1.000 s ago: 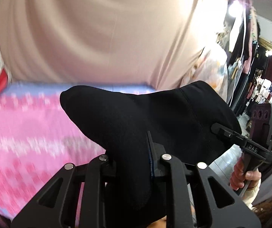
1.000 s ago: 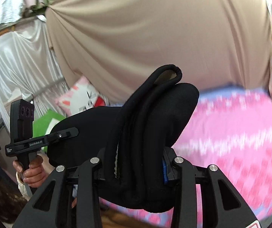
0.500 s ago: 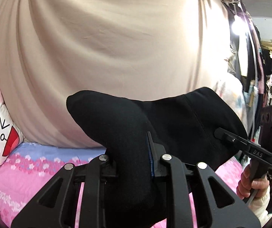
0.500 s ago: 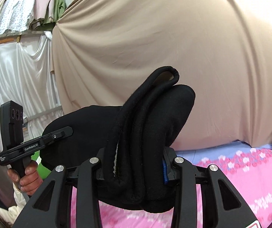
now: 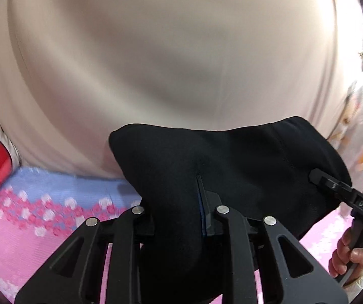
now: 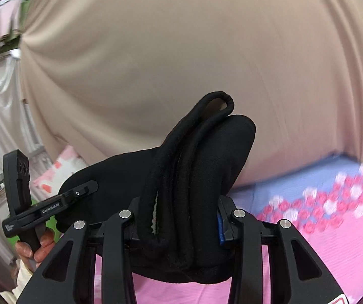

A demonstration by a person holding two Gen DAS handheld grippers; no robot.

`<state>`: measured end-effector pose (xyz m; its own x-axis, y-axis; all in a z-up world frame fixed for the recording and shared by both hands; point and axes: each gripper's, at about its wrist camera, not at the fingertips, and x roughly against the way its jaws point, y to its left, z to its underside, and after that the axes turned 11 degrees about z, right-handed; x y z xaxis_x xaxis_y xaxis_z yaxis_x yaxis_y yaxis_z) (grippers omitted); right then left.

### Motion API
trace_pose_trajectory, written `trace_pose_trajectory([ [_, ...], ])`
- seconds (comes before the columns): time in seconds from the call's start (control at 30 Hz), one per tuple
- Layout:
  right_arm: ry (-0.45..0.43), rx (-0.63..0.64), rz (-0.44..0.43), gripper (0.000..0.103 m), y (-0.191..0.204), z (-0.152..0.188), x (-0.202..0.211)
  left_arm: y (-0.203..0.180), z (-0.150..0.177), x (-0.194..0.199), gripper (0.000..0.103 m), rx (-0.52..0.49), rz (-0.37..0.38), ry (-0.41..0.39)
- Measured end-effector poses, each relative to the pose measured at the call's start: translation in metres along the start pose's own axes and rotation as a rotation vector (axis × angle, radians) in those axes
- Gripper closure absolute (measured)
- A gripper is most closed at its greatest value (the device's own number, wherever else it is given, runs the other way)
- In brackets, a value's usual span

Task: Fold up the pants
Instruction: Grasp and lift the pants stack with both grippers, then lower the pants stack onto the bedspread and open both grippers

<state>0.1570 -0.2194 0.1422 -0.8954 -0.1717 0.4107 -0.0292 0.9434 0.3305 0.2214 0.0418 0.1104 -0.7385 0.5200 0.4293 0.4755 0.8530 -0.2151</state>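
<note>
- Left wrist view: the left gripper (image 5: 178, 217) has its fingers closed tight on a thick bunch of the black pants (image 5: 232, 167), with cloth bulging up and out between them
- Right wrist view: the right gripper (image 6: 181, 217) is likewise clamped on the pants (image 6: 196, 177), with several rolled layers and a hem or waistband loop standing up between its fingers
- The pants hang in the air, stretched between the two grippers, above the pink bed (image 5: 29, 240); no part of the stretch seen here touches the bed
- In the left wrist view the right gripper (image 5: 315, 177) holds the far right end of the cloth; in the right wrist view the left gripper (image 6: 90, 186) sits at the left end
- Change: half a second ago both cameras looked higher at the beige curtain (image 5: 156, 50), with only a thin strip of bed; now more of the flowered blanket (image 6: 320, 210) fills the lower part and the background is blurred, so both grippers seem to be tipping down towards the bed
- The grip on both ends looks unchanged over the last second
- Meaning, as a guess: the raised pants are about to be laid down flat, so the folding itself is still at an early stage
</note>
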Motion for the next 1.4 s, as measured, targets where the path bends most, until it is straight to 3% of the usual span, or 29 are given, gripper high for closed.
trace_pose_trajectory([
  [0.3, 0.275, -0.088, 0.097, 0.065, -0.068, 0.080, -0.121, 0.063, 0.077, -0.121, 0.081, 0.100, -0.039, 0.247],
  [0.37, 0.318, -0.084, 0.150, 0.053, -0.081, 0.095, -0.131, 0.068, 0.091, -0.122, 0.068, 0.067, -0.059, 0.226],
  [0.4, 0.345, -0.092, 0.160, 0.050, -0.087, 0.098, -0.134, 0.067, 0.095, -0.120, 0.052, 0.049, -0.066, 0.222],
  [0.47, 0.401, -0.134, 0.163, 0.042, -0.101, 0.102, -0.132, 0.065, 0.099, -0.112, 0.031, 0.010, -0.139, 0.239],
  [0.53, 0.379, -0.145, 0.222, 0.037, -0.106, 0.097, -0.113, 0.066, 0.097, -0.086, 0.032, -0.042, -0.230, 0.219],
  [0.6, 0.264, -0.123, 0.299, 0.035, -0.101, 0.084, -0.075, 0.063, 0.090, -0.057, 0.023, -0.071, -0.285, 0.184],
  [0.67, 0.209, -0.084, 0.288, 0.049, -0.087, 0.069, -0.058, 0.061, 0.077, -0.029, 0.019, -0.039, -0.269, 0.126],
  [0.7, 0.203, -0.067, 0.260, 0.071, -0.079, 0.062, -0.056, 0.059, 0.067, -0.023, 0.019, -0.008, -0.255, 0.108],
  [0.73, 0.204, -0.046, 0.238, 0.086, -0.069, 0.056, -0.059, 0.055, 0.056, -0.022, 0.019, 0.035, -0.220, 0.097],
  [0.8, 0.220, 0.012, 0.198, 0.098, -0.047, 0.048, -0.079, 0.046, 0.042, -0.035, 0.018, 0.089, -0.127, 0.099],
  [0.83, 0.239, 0.050, 0.197, 0.098, -0.039, 0.049, -0.097, 0.042, 0.039, -0.054, 0.018, 0.101, -0.097, 0.124],
  [0.97, 0.349, 0.056, 0.325, 0.103, -0.068, 0.075, -0.159, 0.053, 0.065, -0.126, 0.018, 0.132, -0.166, 0.253],
  [1.03, 0.338, -0.021, 0.283, 0.103, -0.095, 0.087, -0.165, 0.073, 0.091, -0.158, 0.017, 0.145, -0.225, 0.329],
  [1.1, 0.359, -0.060, 0.275, 0.103, -0.095, 0.081, -0.154, 0.080, 0.100, -0.154, 0.014, 0.172, -0.201, 0.285],
  [1.2, 0.296, 0.048, 0.270, 0.099, -0.064, 0.073, -0.121, 0.081, 0.092, -0.132, 0.017, 0.193, -0.183, 0.263],
  [1.3, 0.287, 0.156, 0.328, 0.099, -0.053, 0.085, -0.105, 0.065, 0.087, -0.107, 0.016, 0.115, -0.237, 0.210],
  [1.37, 0.355, 0.170, 0.391, 0.103, -0.070, 0.103, -0.115, 0.055, 0.092, -0.095, 0.016, 0.072, -0.257, 0.217],
  [1.4, 0.339, 0.154, 0.386, 0.103, -0.076, 0.106, -0.111, 0.052, 0.094, -0.090, 0.016, 0.068, -0.258, 0.237],
])
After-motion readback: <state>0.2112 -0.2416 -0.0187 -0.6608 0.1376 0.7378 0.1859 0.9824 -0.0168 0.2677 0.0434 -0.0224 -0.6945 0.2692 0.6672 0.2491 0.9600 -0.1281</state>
